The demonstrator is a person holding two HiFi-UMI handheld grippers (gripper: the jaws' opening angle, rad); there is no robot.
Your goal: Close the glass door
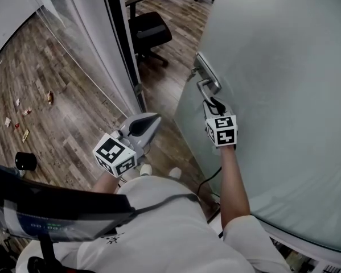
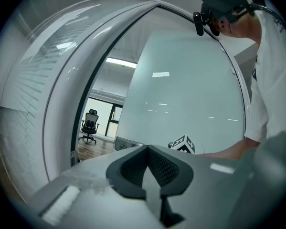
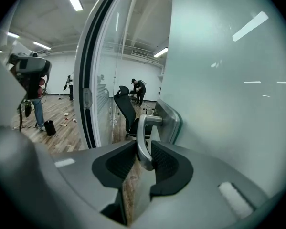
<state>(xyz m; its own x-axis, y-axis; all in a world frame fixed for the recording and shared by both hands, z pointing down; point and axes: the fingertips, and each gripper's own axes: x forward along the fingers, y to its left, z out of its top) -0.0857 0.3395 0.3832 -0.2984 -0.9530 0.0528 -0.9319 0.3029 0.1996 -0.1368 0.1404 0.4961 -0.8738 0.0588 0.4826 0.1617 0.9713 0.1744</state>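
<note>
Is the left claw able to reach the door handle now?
Probably not for a grip: the right claw is clamped on the door handle. Otherwise nothing stands between it and the shut, empty left claw.

Glass door: frosted glass, smooth, with a soft sheen.
Door handle: bright metal, smooth, glossy.
Pads of my right gripper: black, matt, finely ribbed.
Shell of my left gripper: grey plastic, matt.
Floor: wood-look planks, streaky grain.
</note>
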